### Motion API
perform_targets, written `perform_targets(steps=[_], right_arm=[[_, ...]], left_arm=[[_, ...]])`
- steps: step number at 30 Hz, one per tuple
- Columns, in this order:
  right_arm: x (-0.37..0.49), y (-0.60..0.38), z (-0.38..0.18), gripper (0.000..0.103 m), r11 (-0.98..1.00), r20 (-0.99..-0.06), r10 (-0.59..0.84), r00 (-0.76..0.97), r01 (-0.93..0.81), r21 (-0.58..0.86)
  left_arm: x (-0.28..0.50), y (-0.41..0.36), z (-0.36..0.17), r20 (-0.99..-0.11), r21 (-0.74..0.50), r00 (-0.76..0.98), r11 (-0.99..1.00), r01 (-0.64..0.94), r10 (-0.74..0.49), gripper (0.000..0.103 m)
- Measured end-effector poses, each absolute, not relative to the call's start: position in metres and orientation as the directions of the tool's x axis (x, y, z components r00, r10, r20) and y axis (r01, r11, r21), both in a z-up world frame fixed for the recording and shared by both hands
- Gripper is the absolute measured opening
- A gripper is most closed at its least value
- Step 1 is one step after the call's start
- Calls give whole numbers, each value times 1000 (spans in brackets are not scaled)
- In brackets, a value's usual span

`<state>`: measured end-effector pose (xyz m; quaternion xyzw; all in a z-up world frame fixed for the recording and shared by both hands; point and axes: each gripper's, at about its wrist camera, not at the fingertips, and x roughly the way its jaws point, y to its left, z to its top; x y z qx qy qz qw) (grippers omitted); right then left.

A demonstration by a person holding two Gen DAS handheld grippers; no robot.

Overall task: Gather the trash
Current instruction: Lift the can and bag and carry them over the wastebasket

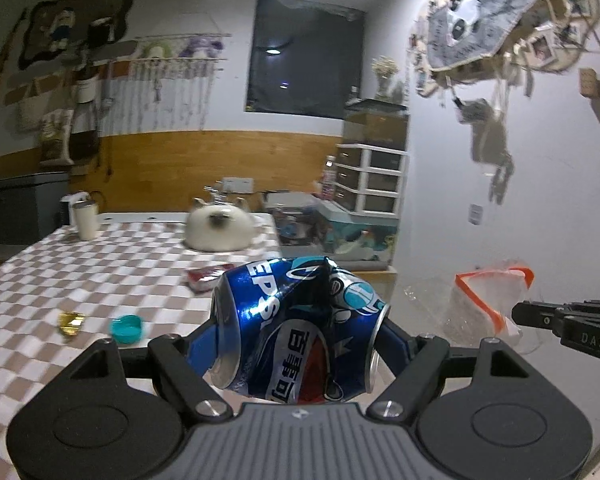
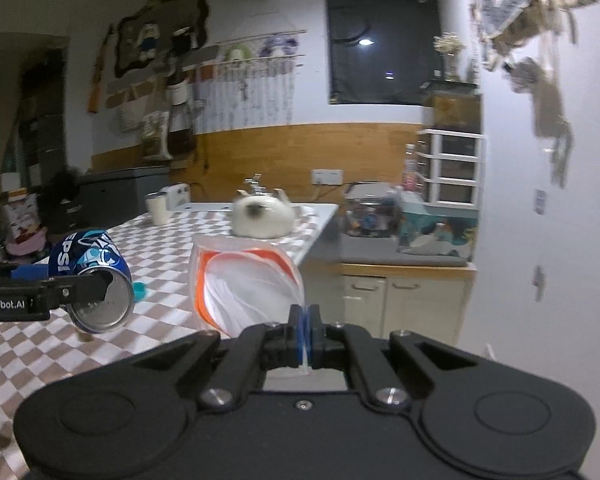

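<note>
A crushed blue Pepsi can lies sideways between the fingers of my left gripper, which is shut on its two ends and holds it in the air over the table edge. The same can shows at the left of the right wrist view. My right gripper is shut on the edge of a clear plastic bag with an orange rim, whose mouth hangs open beside the can. That bag appears to the right of the can in the left wrist view.
On the checkered tablecloth lie a teal bottle cap, a gold foil wrapper and a red packet. A white cat-shaped plush and a cream tumbler stand further back. Drawers and a cabinet stand to the right.
</note>
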<state>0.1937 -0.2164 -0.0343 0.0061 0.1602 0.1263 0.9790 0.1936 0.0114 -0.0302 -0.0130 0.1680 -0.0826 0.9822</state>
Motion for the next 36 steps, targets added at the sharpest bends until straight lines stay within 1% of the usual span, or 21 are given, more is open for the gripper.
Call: perform_targets(steps=[9,20,23,28,36], right_arm=[[183,-290,-54,2,988,-335,151,930,-132,80],[185,-367,-105,2,990,-419,78,904,-21,139],[189,-386,-123,2,990,-453,55,890,10,140],[202,-410,-156,2,987,-509,19,860,64,145],[243,-430,-219,2,984,-623,-2,782,114,139]], left_arm=[[207,-69,-54,-386,-67,890,970,236,-243,80],[225,-149,-102,-482,-92,825,953,287,-295,80],[234,-166,-121,-510,-93,807,952,291,-296,80],[261,-185,-160,-560,-132,772,952,276,-302,81],[329,-187,-234,-647,-216,709,959,183,-281,81]])
